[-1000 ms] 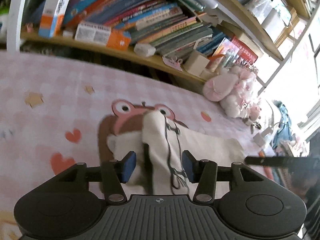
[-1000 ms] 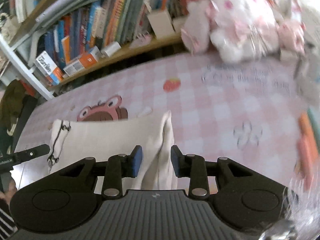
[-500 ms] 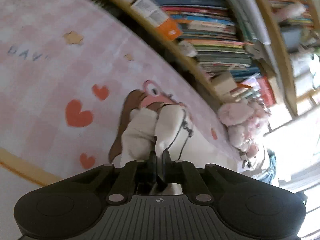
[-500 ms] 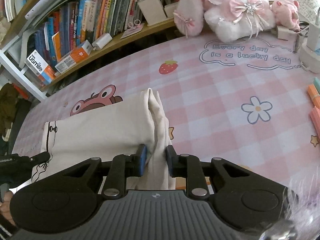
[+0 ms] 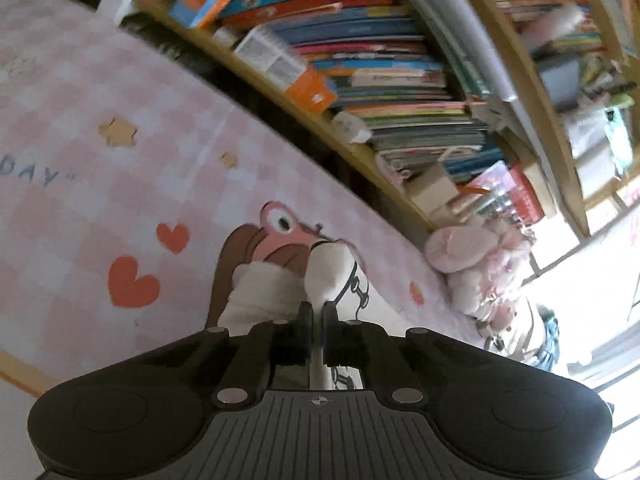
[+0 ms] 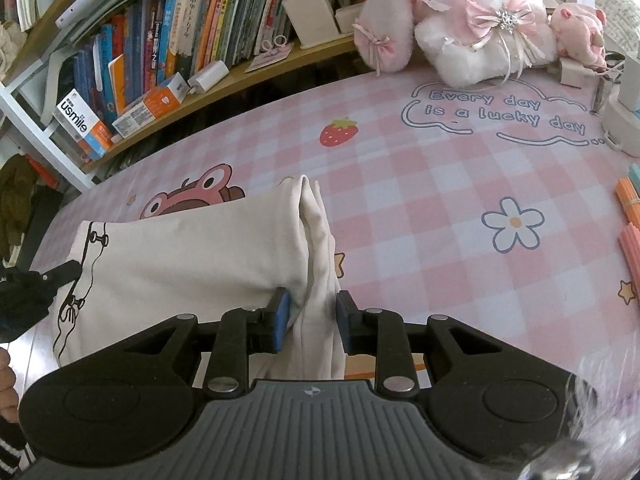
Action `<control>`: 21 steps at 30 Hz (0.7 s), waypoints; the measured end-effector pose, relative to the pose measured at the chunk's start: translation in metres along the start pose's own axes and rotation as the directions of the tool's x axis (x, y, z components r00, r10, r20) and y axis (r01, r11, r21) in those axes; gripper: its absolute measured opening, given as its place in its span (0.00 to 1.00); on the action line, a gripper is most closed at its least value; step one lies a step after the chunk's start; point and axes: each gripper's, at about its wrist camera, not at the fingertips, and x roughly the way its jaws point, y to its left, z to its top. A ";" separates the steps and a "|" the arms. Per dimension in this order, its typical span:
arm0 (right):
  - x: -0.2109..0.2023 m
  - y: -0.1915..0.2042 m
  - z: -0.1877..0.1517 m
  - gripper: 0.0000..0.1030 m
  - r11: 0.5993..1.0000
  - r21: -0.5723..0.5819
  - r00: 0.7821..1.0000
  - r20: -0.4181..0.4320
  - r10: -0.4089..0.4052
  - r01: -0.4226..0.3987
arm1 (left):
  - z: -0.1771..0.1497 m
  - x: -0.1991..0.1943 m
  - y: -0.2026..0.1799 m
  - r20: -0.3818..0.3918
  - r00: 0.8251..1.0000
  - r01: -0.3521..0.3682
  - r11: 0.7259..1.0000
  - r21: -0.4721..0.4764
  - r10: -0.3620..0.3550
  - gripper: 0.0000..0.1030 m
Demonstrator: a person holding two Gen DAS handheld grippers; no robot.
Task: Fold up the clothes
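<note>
A cream garment [image 6: 180,256] with a black line drawing lies stretched over the pink checked table mat [image 6: 420,208]. In the right wrist view, my right gripper [image 6: 310,320] is shut on a bunched fold at the garment's right end, and cloth fills the gap between its pads. My left gripper [image 5: 316,320] is shut on the garment [image 5: 328,276] at its printed end, and the cloth rises just ahead of the fingers. Part of the left gripper [image 6: 60,276] shows at the left edge of the right wrist view, by the printed end.
A low wooden shelf [image 6: 224,84] packed with books runs along the far side of the mat. Plush toys [image 6: 480,28] sit at the back right. Orange and pink pens [image 6: 630,216] lie at the right edge. A person's hand [image 6: 6,380] shows at lower left.
The left gripper went from open around the garment's end to shut on it, and its view tilted. The right gripper's fingers narrowed onto the fold.
</note>
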 end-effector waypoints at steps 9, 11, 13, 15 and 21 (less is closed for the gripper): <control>0.000 -0.002 -0.001 0.23 1.000 -0.006 1.000 0.000 0.005 -0.005 | 0.007 -0.033 0.014 0.080 0.995 -0.067 0.998 0.003 0.067 0.08; 0.000 -0.001 -0.002 0.24 1.000 -0.007 1.000 0.002 0.005 -0.005 | 0.003 -0.040 0.016 0.070 0.994 -0.082 0.996 0.031 0.080 0.13; 0.000 -0.001 -0.002 0.24 1.000 -0.008 1.000 0.003 0.004 -0.004 | -0.006 -0.045 0.015 0.052 0.995 -0.090 0.995 0.047 0.088 0.26; 0.000 -0.001 -0.002 0.24 1.000 -0.014 1.000 0.005 -0.001 0.001 | -0.016 -0.047 0.015 0.033 0.995 -0.096 0.994 0.049 0.094 0.45; -0.010 0.000 -0.002 0.28 1.000 -0.025 1.000 0.025 0.002 -0.001 | -0.036 -0.041 0.012 0.006 0.997 -0.082 0.996 0.036 0.082 0.46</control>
